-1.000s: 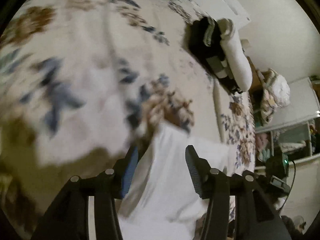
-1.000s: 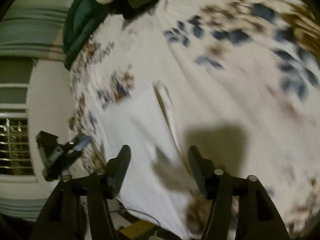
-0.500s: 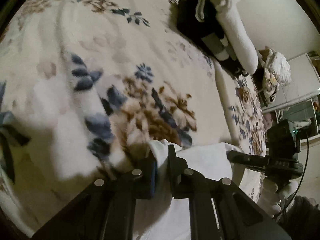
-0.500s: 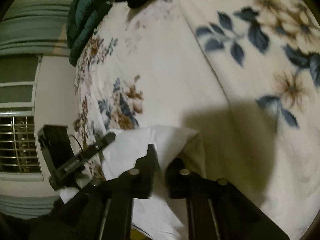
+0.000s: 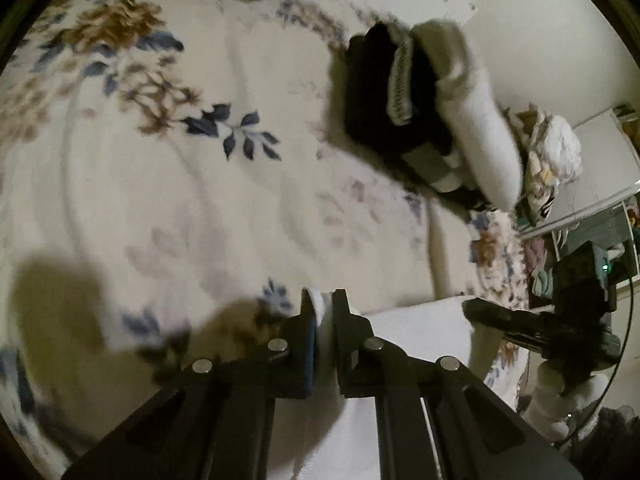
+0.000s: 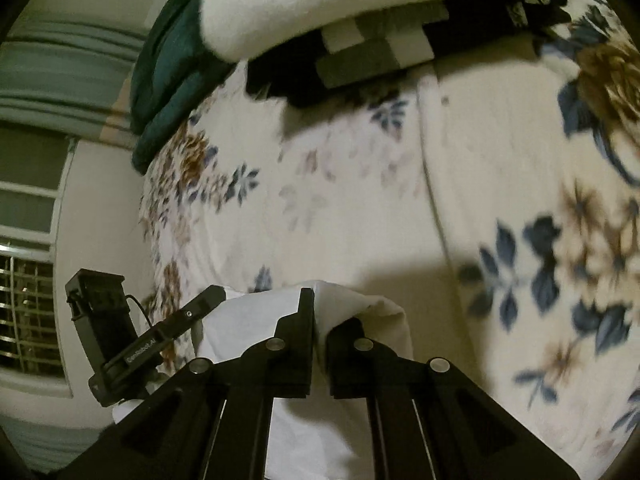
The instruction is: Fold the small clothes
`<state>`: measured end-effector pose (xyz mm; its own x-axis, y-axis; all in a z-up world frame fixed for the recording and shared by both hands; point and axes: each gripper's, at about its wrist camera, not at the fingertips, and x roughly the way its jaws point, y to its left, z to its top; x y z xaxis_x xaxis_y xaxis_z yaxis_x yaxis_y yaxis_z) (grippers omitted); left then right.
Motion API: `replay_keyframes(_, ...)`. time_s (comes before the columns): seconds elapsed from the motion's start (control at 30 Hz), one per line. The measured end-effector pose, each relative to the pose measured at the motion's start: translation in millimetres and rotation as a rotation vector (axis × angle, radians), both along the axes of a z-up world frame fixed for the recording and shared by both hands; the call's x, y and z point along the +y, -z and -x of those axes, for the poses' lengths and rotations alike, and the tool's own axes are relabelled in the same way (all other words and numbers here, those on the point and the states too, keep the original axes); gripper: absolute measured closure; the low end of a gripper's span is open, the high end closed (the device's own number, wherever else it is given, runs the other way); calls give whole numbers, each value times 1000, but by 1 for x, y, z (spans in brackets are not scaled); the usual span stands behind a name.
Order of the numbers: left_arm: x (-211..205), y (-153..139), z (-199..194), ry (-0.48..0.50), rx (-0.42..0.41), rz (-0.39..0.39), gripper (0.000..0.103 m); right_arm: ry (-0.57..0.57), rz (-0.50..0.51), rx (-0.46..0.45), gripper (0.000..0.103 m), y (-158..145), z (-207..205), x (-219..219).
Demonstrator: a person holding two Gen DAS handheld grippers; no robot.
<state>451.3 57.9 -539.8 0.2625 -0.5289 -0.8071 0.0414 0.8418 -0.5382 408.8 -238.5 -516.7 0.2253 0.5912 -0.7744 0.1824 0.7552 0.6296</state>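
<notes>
A small white garment (image 5: 416, 328) hangs between both grippers above a flowered bedspread (image 5: 200, 200). My left gripper (image 5: 323, 300) is shut on one corner of the white cloth, which pokes up between its fingertips. My right gripper (image 6: 320, 304) is shut on another corner of the same white garment (image 6: 256, 320), with cloth bunched over its right finger. Each wrist view shows the other gripper: the right gripper (image 5: 476, 308) at the right edge of the cloth, the left gripper (image 6: 212, 294) at the left edge.
A stack of folded clothes (image 5: 400, 112), black, grey and white, lies at the far side of the bed, also seen as folded clothes (image 6: 360, 24) in the right wrist view. A dark green blanket (image 6: 172, 68) lies beside it. A window (image 6: 28, 240) is at the left.
Both grippers closed from open onto corners of the white garment, then carried it across the bedspread toward the folded stack, which now looks nearer.
</notes>
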Motion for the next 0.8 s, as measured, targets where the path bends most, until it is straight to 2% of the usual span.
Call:
replay_keyframes(0.1, 2, 11, -2, 29, 70, 17, 93, 2, 13, 93, 92, 15, -9, -5)
replay_keyframes(0.17, 12, 7, 13, 19, 78, 22, 90, -18, 35, 125, 80, 18, 1, -6)
replay_keyframes(0.2, 18, 6, 20, 3, 88, 30, 83, -28, 38, 133, 68, 19, 9, -7)
replay_keyframes(0.23, 27, 4, 32, -23, 101, 46, 78, -37, 34, 150, 61, 20, 22, -9)
replay_keyframes(0.27, 36, 3, 44, -51, 108, 62, 76, -40, 33, 161, 61, 21, 32, -11)
replay_keyframes(0.33, 46, 3, 68, -92, 134, 67, 65, -34, 28, 184, 59, 25, 55, -16)
replay_keyframes(0.37, 48, 3, 75, -103, 144, 68, 65, -20, 29, 211, 58, 30, 69, -21)
replay_keyframes(0.47, 47, 13, 103, -134, 201, 93, 65, 35, -3, 270, 58, 47, 103, -29)
replay_keyframes(0.53, 44, 18, 115, -159, 214, 78, 67, 77, -49, 294, 58, 58, 123, -31)
replay_keyframes(0.57, 42, 18, 121, -183, 200, 66, 68, 99, -63, 296, 61, 60, 130, -31)
replay_keyframes(0.63, 38, 11, 126, -197, 160, 44, 94, 150, -75, 286, 85, 60, 141, -31)
replay_keyframes(0.7, 37, 1, 127, -207, 123, 23, 95, 217, -115, 278, 90, 56, 151, -32)
replay_keyframes(0.8, 44, -11, 121, -247, 98, 58, 96, 255, -159, 263, 92, 46, 158, -28)
